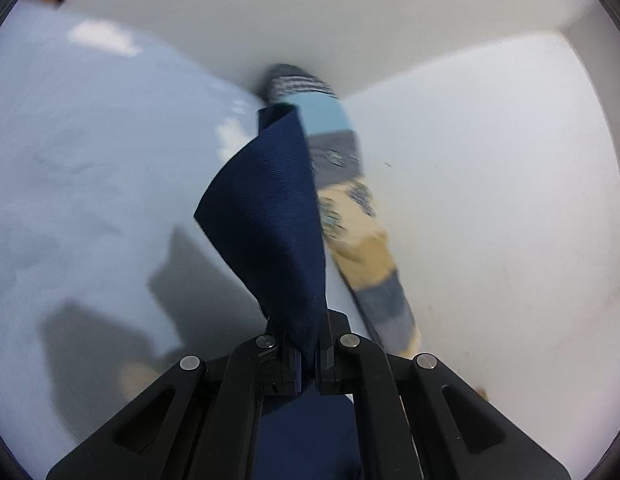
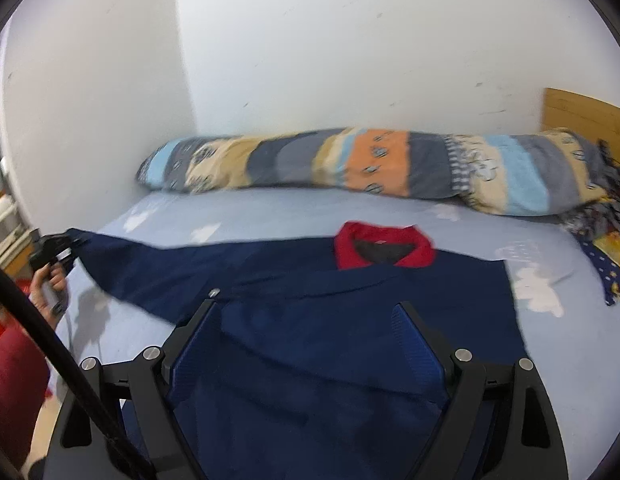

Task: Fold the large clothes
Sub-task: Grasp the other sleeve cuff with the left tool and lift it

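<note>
A large navy garment (image 2: 310, 320) with a red collar (image 2: 383, 248) lies spread on a light blue bed sheet (image 2: 230, 216). My left gripper (image 1: 308, 360) is shut on the end of its navy sleeve (image 1: 270, 220) and holds it up off the bed; it also shows in the right wrist view (image 2: 58, 250), stretching the sleeve out to the left. My right gripper (image 2: 310, 320) is open and empty, its fingers (image 2: 198, 344) spread just above the garment's body.
A long patchwork bolster pillow (image 2: 369, 168) lies along the white wall (image 2: 349, 40) behind the garment. Patterned fabric (image 2: 605, 248) sits at the bed's right end by a wooden headboard (image 2: 581, 112). A black cable (image 2: 50, 340) crosses the left.
</note>
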{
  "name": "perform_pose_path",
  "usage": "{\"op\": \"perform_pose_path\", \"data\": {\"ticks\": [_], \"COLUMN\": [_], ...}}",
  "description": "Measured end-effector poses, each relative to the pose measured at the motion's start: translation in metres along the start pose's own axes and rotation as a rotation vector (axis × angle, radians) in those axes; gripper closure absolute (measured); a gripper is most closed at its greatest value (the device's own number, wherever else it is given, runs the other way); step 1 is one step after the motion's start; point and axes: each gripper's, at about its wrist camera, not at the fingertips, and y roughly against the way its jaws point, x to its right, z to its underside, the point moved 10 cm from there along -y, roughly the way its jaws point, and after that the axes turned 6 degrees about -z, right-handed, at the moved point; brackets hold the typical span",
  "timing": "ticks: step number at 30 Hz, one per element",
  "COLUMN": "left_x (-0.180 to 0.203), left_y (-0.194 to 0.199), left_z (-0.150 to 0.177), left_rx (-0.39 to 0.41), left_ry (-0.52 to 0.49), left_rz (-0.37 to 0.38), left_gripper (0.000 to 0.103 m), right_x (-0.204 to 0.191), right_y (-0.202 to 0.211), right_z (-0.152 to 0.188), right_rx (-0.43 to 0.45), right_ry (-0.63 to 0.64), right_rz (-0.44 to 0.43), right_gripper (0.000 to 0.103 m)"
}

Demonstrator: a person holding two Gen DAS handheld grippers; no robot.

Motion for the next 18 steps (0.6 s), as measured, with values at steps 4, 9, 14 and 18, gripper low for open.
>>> {"op": "perform_pose_path", "data": {"ticks": [4,9,14,18], "left_x": [0.082,0.18,0.28,0.337], "left_y": [0.008,0.011,0.004,-0.01], "left_z": [0.025,0.076,0.161,0.232], "left_rx": [-0.041,-0.125,-0.228,-0.311], "left_ry": [-0.095,-0.215,-0.345,-0.439], "left_rz": [0.051,0.114,0.196,0.222], "left_gripper": [0.1,0.1,0.1,0.1], "right_x": [0.029,0.067,0.106,0.142], "right_y": [0.021,0.05,0.097,0.133], "right_z": [-0.01,-0.016,-0.019,-0.015], "right_rx": [0.05,0.091,0.154,0.192], "right_ry": [-0.049,-0.072,-0.018,-0.078], "right_rz": [0.065,0.155,0.278,0.324], "right_gripper": [0.012,0.012,0.012,0.012]}}
